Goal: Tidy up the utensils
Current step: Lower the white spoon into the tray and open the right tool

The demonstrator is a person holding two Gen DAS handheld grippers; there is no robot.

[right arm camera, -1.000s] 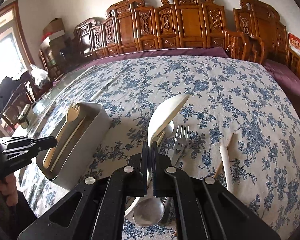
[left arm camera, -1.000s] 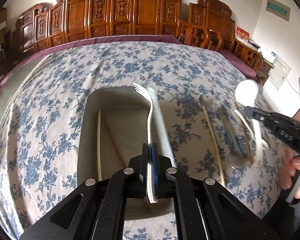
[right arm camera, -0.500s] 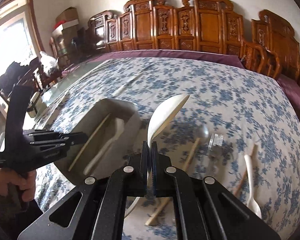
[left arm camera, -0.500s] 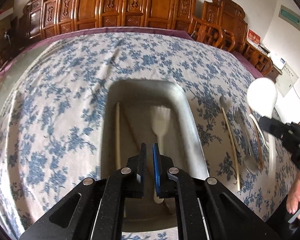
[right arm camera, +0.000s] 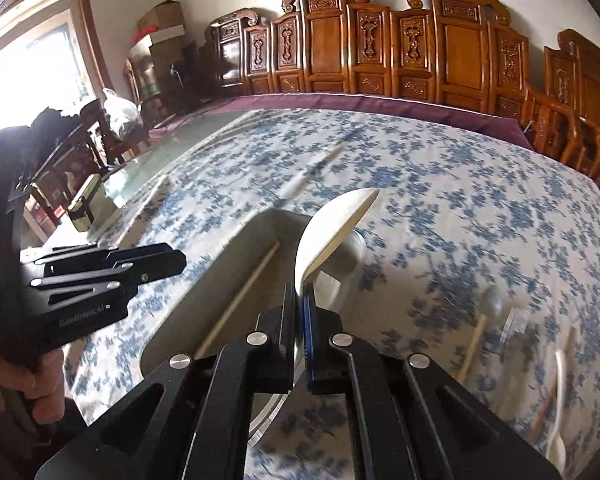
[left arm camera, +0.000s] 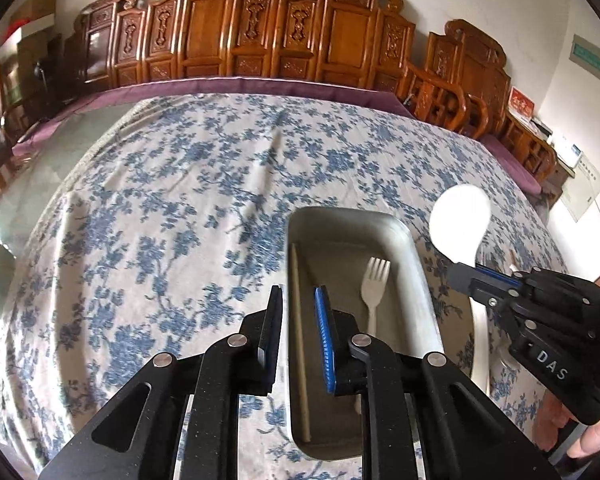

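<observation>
the step in hand is judged to be the carrying of a large white spoon (right arm camera: 332,232) to the grey tray (left arm camera: 416,256), where a white fork (left arm camera: 374,292) and a chopstick (left arm camera: 298,320) are already laid.

the left gripper (left arm camera: 300,332) is seen released: its jaws have just been opening, nothing is pinched between them, and the chopstick in the gap lies below on the tray floor. the fork rests free in the tray at about one o'clock from that gripper.

the right gripper (right arm camera: 299,320) is clenched on the spoon's handle, with the bowl raised ahead of the jaws at about twelve o'clock, over the near right part of the tray as it appears from that wrist.

the next move is judged to call for the spoon to be brought over the open tray, lowered and turned roughly along the tray's length beside the fork, and only then let go. the left gripper would need to be kept out of the way, since both tools are near the same tray.

only the left wrist view shows the fork, the full tray floor and the spoon's round face. only the right wrist view shows the utensils left on the floral tablecloth (right arm camera: 440,184) at about three o'clock: a wooden-handled spoon (right arm camera: 482,328) and a white spoon (right arm camera: 558,408), both blurred.
</observation>
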